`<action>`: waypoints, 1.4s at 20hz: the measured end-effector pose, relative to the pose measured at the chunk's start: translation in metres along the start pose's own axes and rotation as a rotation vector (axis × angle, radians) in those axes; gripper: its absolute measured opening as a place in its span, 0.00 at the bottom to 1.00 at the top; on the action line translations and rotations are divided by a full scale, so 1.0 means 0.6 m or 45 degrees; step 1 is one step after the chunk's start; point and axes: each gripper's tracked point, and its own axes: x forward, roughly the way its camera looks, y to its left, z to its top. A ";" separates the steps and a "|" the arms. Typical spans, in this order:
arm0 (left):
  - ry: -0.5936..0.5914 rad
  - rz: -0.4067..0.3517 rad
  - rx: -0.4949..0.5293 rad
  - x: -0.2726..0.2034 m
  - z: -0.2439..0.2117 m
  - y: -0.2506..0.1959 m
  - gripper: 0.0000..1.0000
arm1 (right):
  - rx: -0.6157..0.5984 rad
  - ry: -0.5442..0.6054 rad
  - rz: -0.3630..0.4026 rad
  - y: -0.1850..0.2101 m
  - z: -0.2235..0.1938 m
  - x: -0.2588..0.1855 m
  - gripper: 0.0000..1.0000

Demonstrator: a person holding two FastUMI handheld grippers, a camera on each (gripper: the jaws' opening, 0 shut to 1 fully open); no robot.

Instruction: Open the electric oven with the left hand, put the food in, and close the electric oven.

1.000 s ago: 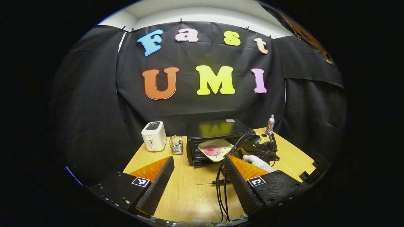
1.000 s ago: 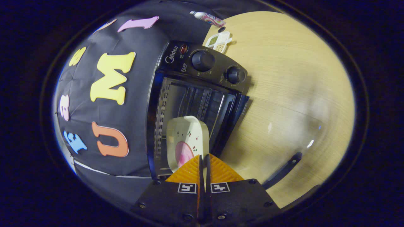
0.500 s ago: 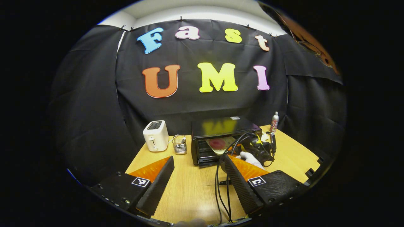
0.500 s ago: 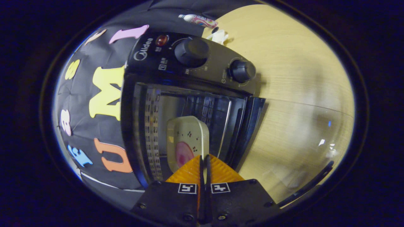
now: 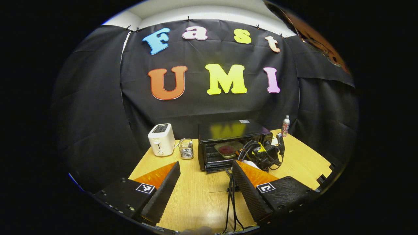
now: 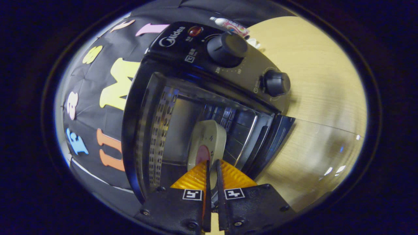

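A: Which step is in hand?

B: Putting the food in, I judge. In the right gripper view, the right gripper (image 6: 212, 169) sits nearest, its fingers drawn almost together and pinching the near rim of the plate (image 6: 209, 140), which carries a pink round of food (image 6: 203, 154). A thin gap shows between the fingers, so the hold looks light.

A: And where is the plate against the oven?

B: Inside the mouth of the electric oven (image 6: 183, 98), over the wire rack, past the front edge. The glass door (image 6: 313, 153) lies dropped open at the oven's foot, flat toward the table (image 6: 320, 65).

A: The left gripper?

B: In the left gripper view, the left gripper (image 5: 205, 186) hangs well back from the oven, above the table's near part, fingers spread wide and holding nothing. Beyond it the oven (image 5: 233, 143) stands with the plate (image 5: 228, 149) in its opening, and the right gripper (image 5: 261, 153) with its cables is just at the oven's front.

A: So what does the next move call for?

B: Probably setting the plate level on the rack, spreading the right fingers, and drawing straight back clear of the door. Then the left must come forward under the door's edge to swing it shut.

A: How is the right hand posed?

B: Rolled on its side, judging by how the oven appears tilted in its own view.
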 end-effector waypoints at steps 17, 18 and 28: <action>-0.123 0.043 -0.013 -0.013 0.057 -0.062 0.97 | -1.131 -0.174 0.019 0.072 0.189 -0.286 0.94; -0.115 0.048 -0.020 -0.010 0.047 -0.067 0.97 | -1.200 -0.185 0.011 0.073 0.213 -0.311 0.95; -0.035 0.127 -0.063 0.043 -0.058 -0.134 0.97 | -1.565 -0.250 0.031 0.089 0.399 -0.497 0.96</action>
